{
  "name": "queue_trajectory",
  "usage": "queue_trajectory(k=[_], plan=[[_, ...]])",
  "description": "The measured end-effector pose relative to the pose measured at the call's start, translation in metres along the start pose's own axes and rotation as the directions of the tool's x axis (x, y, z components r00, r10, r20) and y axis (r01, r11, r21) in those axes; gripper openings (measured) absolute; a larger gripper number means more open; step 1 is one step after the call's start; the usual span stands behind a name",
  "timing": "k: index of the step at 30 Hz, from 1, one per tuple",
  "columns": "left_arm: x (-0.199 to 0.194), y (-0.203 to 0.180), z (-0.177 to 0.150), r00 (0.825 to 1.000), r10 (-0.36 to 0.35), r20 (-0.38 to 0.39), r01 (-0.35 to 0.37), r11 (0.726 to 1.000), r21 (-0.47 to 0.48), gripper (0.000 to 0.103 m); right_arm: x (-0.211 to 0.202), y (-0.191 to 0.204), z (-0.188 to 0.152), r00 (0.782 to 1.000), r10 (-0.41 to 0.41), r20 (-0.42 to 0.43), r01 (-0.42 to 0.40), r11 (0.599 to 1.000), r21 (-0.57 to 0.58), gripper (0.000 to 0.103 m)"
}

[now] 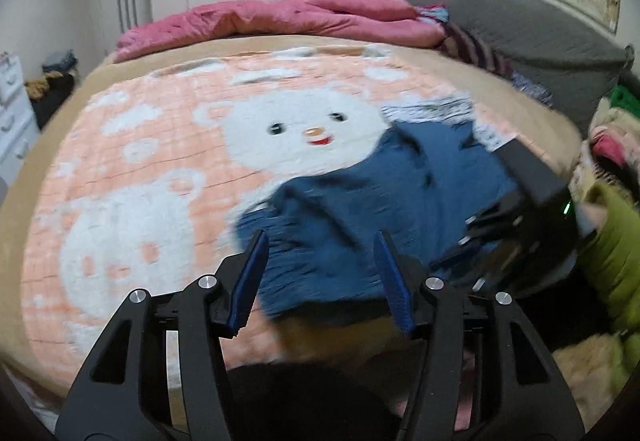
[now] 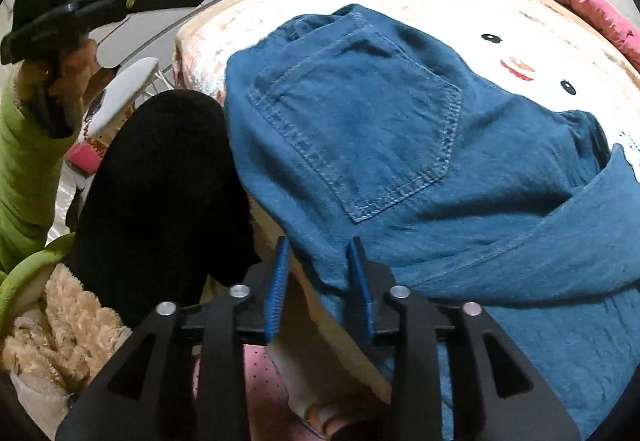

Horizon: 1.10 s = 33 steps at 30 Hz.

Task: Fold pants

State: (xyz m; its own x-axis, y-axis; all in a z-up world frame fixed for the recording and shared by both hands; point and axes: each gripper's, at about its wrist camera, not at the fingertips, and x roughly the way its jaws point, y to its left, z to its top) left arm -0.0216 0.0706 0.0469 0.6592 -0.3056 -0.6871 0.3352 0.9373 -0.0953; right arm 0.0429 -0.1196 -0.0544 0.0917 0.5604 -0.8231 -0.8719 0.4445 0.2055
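Both the left gripper (image 1: 320, 273) and the right gripper (image 2: 320, 281) hang released over the folded pants (image 2: 400, 145); next likely calls for regrasping an edge.

Right tongs (image 2: 320, 273) parted over blue pants (image 2: 400, 145) edge.

Blue denim pants (image 2: 400, 145) with paler stitching lie on a peach blanket (image 1: 132, 169) patterned with white bears; a pink quilt (image 1: 280, 19) is behind, the sleeve (image 2: 24, 169) is lime green, and both grippers' pads (image 1: 250, 281) are blue on black
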Motion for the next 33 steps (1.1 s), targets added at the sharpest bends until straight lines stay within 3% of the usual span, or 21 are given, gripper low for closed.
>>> queue_trajectory(k=[4,7,9,12,14,20,22,24,26,29,33], plan=[[0.048,-0.017,-0.008,0.992,-0.042,-0.117,0.042,0.999,-0.005,0.042,-0.017,-0.001,0.001,0.998,0.03,0.054,-0.031,0.999,0.021,0.041],[0.08,-0.017,-0.029,0.972,0.023,-0.234,-0.024,1.0,-0.001,0.04,-0.044,-0.011,0.004,0.987,0.0,0.162,-0.012,0.997,0.073,0.041],[0.083,-0.013,-0.033,0.968,0.013,-0.251,-0.019,1.0,-0.022,0.039,-0.053,-0.019,0.006,0.977,-0.044,0.207,0.019,0.993,0.119,0.041],[0.084,-0.013,-0.033,0.966,0.014,-0.257,-0.021,1.0,-0.023,0.039,-0.041,-0.03,0.007,0.983,-0.102,0.152,0.074,0.981,0.179,0.041],[0.089,-0.015,-0.034,0.964,0.024,-0.266,-0.028,1.0,-0.012,0.039,-0.017,-0.041,0.002,0.991,-0.128,0.041,0.116,0.968,0.22,0.042],[0.085,-0.016,-0.031,0.973,0.025,-0.23,-0.032,0.999,-0.028,0.04,-0.024,-0.044,-0.004,0.992,-0.091,0.091,0.065,0.965,0.255,0.047],[0.069,-0.015,-0.025,0.984,0.014,-0.18,-0.024,0.998,-0.058,0.04,-0.038,-0.047,-0.007,0.986,-0.096,0.137,0.057,0.963,0.264,0.049],[0.049,-0.013,-0.021,0.992,-0.024,-0.122,0.012,0.995,-0.098,0.047,-0.059,-0.054,-0.01,0.973,-0.111,0.202,0.05,0.957,0.287,0.054],[0.03,-0.019,-0.012,0.998,-0.019,-0.068,0.013,0.996,-0.084,0.054,-0.079,-0.066,-0.011,0.956,-0.146,0.253,0.058,0.944,0.325,0.06],[0.02,-0.029,0.0,1.0,-0.015,-0.028,0.013,0.998,-0.056,0.057,-0.096,-0.085,-0.017,0.936,-0.22,0.276,0.101,0.916,0.388,0.062],[0.043,-0.053,0.016,0.997,-0.06,-0.046,0.059,0.998,-0.022,0.058,-0.112,-0.109,-0.019,0.913,-0.312,0.264,0.163,0.871,0.463,0.069]])
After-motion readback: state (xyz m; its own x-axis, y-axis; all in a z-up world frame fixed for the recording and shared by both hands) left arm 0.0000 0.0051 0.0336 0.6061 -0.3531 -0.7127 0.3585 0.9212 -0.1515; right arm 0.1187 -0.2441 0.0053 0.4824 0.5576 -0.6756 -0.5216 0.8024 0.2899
